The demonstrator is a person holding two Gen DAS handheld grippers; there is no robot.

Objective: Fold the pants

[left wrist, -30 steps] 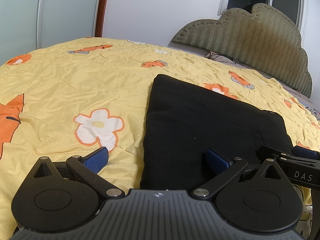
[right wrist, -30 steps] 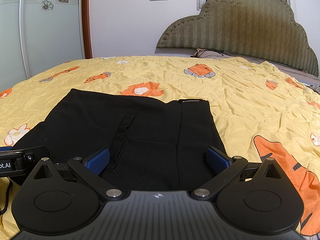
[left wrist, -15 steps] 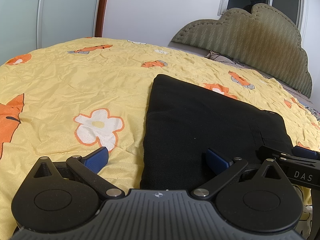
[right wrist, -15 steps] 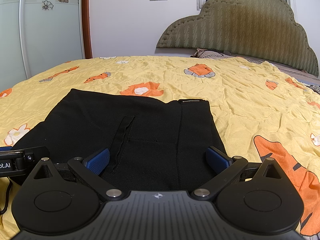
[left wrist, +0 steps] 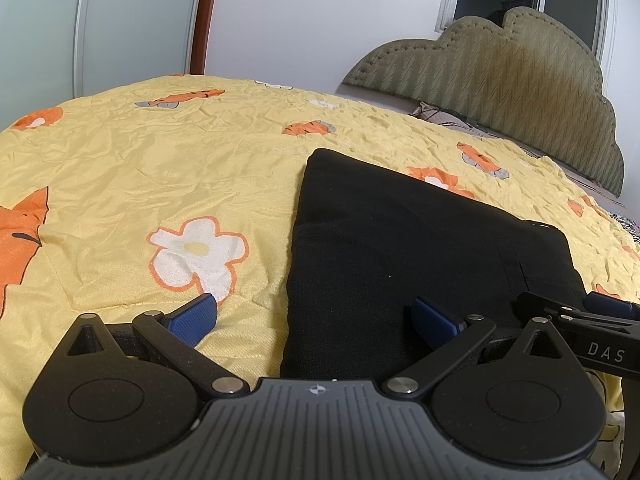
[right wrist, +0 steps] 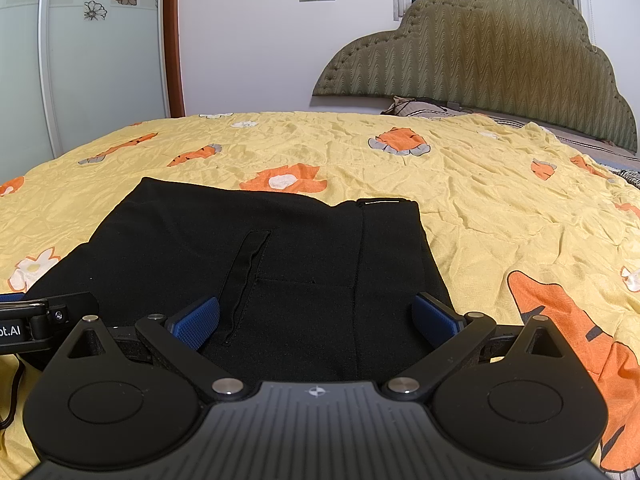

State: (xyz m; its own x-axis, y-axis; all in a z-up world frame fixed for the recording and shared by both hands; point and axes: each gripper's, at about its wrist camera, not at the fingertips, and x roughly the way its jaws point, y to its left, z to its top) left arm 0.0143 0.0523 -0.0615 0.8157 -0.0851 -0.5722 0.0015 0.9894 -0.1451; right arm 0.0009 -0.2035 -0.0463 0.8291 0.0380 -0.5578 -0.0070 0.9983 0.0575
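Two blue pads (left wrist: 192, 316) of the left claw (left wrist: 314, 320) stand wide apart and grip nothing, straddling the near left edge of the black pants (left wrist: 400, 248), which lie folded flat on the yellow quilt (left wrist: 140, 176). Closing here could pinch the thin, crinkled quilt along with the matte cloth, and a lift would likely drag both.

From the right wrist, the right claw (right wrist: 316, 320) is likewise spread wide and empty, its pads over the pants' (right wrist: 280, 264) near edge. A slit pocket (right wrist: 246, 276) and vertical seam show on the smooth fabric; a shallow bite might catch only the top layer, letting the stacked layers slide apart. The padded headboard (right wrist: 500, 60) rises beyond.
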